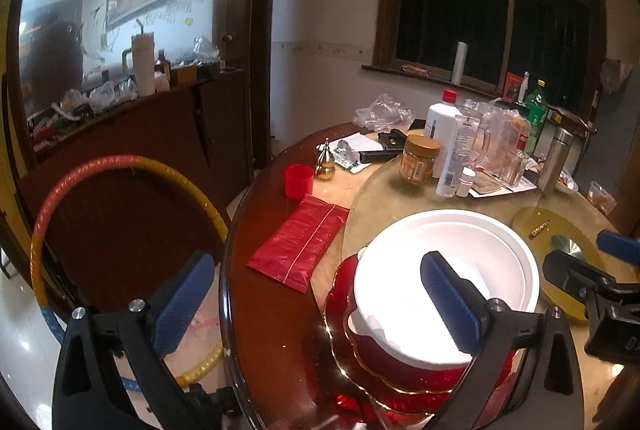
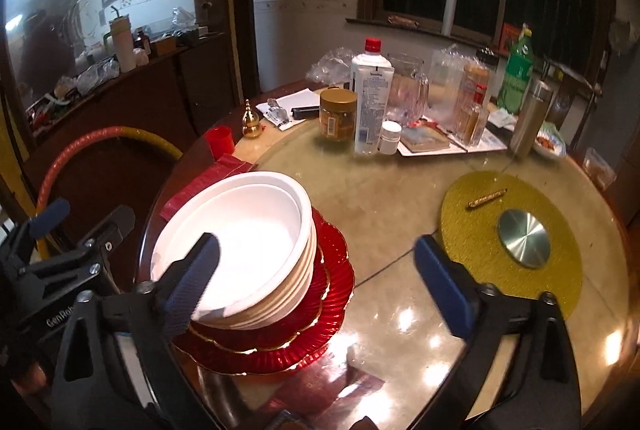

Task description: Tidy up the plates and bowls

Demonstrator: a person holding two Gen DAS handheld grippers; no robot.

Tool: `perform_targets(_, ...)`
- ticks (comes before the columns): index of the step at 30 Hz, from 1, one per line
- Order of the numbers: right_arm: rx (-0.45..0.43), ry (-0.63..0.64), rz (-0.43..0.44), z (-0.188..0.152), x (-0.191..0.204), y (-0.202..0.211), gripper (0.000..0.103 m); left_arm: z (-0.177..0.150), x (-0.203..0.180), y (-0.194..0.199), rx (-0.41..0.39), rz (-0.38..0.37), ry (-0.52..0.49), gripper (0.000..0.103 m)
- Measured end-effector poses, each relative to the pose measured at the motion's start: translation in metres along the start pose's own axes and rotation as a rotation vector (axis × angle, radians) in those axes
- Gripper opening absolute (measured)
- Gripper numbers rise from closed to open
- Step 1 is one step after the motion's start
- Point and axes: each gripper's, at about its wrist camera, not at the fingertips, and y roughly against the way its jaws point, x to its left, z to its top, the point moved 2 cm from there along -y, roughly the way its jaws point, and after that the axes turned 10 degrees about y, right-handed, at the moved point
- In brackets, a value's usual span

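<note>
Several white bowls (image 1: pixel 448 262) sit nested on a stack of red gold-rimmed plates (image 1: pixel 344 306) near the table's front edge. My left gripper (image 1: pixel 318 304) is open, with one pad in front of the bowls and the other out over the table edge, gripping nothing. In the right wrist view the white bowls (image 2: pixel 240 242) and red plates (image 2: pixel 324 314) lie at the lower left. My right gripper (image 2: pixel 320 286) is open and holds nothing, its left pad in front of the bowl rim. Each gripper shows at the edge of the other's view: left gripper (image 2: pixel 84 222), right gripper (image 1: pixel 592 256).
A red packet (image 1: pixel 298 244) and a red cup (image 1: pixel 298 181) lie left of the stack. A gold mat (image 2: pixel 512 238) with a metal disc (image 2: pixel 524 238) is to the right. Bottles, jars and a glass jug (image 2: pixel 408 89) crowd the back of the table. A coloured hoop (image 1: pixel 120 165) leans at the left.
</note>
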Motion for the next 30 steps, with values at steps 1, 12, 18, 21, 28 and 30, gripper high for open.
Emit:
perform_targets(1, -0.004, 0.011, -0.004, -0.001, 0.000, 0.002, 0.103, -0.001, -0.001, 0.001, -0.006, -0.001, -0.012, 0.103)
perform_targets(12, 0.053, 0.080, 0.085, -0.023, 0.000, 0.020, 0.103, -0.011, -0.005, 0.016, 0.024, -0.037, -0.074, 0.103)
perform_targets(18, 0.088, 0.110, 0.083, -0.033, 0.005, 0.023, 0.103, -0.016, -0.012, 0.013, 0.108, -0.056, -0.090, 0.103)
perform_targets(21, 0.094, 0.136, 0.070, -0.038, 0.005, 0.026, 0.103, -0.020, -0.014, 0.015, 0.130, -0.061, -0.097, 0.103)
perform_targets(28, 0.105, 0.161, 0.049, -0.046, 0.004, 0.032, 0.103, -0.028, -0.024, 0.015, 0.195, -0.087, -0.100, 0.103)
perform_targets(30, 0.103, 0.165, 0.052, -0.047, 0.005, 0.034, 0.103, -0.030, -0.026, 0.015, 0.210, -0.105, -0.099, 0.103)
